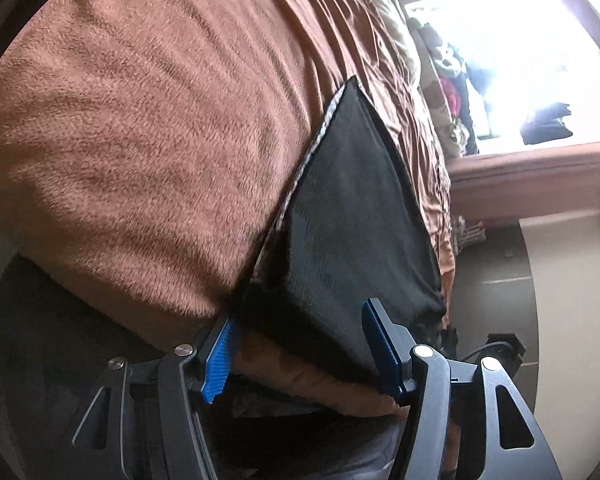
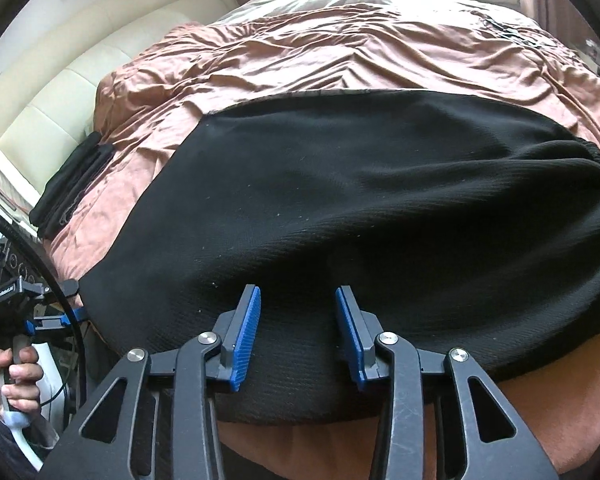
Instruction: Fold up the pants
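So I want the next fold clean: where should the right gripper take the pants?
Probably the near edge of the pants, approached from the bed's near side: it lies flat just ahead of the open right gripper.

No lettering on anything here can be read.

One pants [image 2: 340,200], one folded stack [image 2: 72,184], two grippers [image 2: 296,328].

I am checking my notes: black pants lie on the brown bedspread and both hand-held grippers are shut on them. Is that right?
Not quite. Both wrist views show the left hand-held gripper and right hand-held gripper open. The black pants do lie on the brown bedspread.
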Demonstrator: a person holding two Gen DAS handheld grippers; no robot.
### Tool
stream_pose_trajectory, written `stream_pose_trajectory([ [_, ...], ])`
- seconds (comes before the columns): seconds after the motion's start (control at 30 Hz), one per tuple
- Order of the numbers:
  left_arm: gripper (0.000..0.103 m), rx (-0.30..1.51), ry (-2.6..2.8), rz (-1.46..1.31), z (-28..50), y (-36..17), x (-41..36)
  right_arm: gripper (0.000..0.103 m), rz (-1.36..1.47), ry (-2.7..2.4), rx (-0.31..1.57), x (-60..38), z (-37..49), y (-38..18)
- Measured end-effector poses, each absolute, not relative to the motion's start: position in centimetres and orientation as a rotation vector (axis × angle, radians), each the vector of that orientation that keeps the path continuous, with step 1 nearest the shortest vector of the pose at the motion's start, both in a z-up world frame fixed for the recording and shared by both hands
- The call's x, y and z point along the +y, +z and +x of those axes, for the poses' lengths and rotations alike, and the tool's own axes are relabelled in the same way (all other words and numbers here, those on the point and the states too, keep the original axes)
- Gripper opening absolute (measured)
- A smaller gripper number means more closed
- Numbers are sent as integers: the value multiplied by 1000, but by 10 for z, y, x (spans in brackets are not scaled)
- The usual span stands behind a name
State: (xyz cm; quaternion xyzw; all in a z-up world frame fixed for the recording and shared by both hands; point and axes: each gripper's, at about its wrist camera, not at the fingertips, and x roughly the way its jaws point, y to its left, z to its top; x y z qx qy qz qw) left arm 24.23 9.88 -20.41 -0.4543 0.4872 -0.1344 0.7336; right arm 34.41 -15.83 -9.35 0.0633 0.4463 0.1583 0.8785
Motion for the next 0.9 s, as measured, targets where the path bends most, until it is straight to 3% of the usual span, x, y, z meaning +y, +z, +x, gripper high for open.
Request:
stream_pose_trajectory([
  [0.17,60,1018,-259,-999,242,-205,95,24,136,321,956,-157,349,-102],
  [0.27,53,996,-232,-1007,242,-207,96,20,147,317,958,-161,349,-102],
  [0.37,36,976,-193,-998,239,-208,95,17,155,313,964,-162,345,-104],
  [0.43,17,975,-162,-994,236,-211,94,16,153,313,963,-160,340,-104],
  [0.53,13,969,-151,-1001,231,-211,93,16,128,325,968,-153,333,-105],
  [0.9,12,949,-90,-915,237,-193,84,13,131,389,1023,-145,333,-99],
])
